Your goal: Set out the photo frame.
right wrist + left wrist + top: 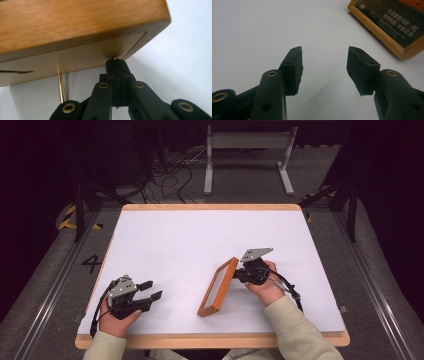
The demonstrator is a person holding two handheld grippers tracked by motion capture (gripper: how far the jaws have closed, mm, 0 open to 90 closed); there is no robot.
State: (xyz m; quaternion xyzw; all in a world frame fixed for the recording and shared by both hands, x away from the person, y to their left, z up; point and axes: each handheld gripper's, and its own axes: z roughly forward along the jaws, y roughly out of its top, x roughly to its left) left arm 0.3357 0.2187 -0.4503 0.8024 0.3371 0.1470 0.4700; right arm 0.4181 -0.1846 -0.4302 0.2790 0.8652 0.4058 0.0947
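Landmark: the rectangular wooden picture frame point(218, 286) with orange-brown border, standing tilted on its near corner on the white table top point(200, 240), toward the near right of it. In the left gripper view the frame's point(387, 25) face shows a dark print with pale lettering.

Right gripper point(239, 273): just right of the frame, at its back side, held by the person's right hand point(267, 287). In the right gripper view its point(115, 61) jaws are pressed together with the tips touching the frame's pale back panel point(75, 62) near a corner; cannot tell whether anything thin is pinched between them. A thin brass-coloured rod point(61, 87) runs down from the back panel, left of the jaws.

Left gripper point(151, 290): well left of the frame, near the table's front edge, in the left hand point(117, 317). Jaws apart, nothing between them, pointing toward the frame; bare table lies between.

Beyond the table, behind the frame: grey metal stand point(248, 155) and tangled black cables point(170, 175) on the floor.
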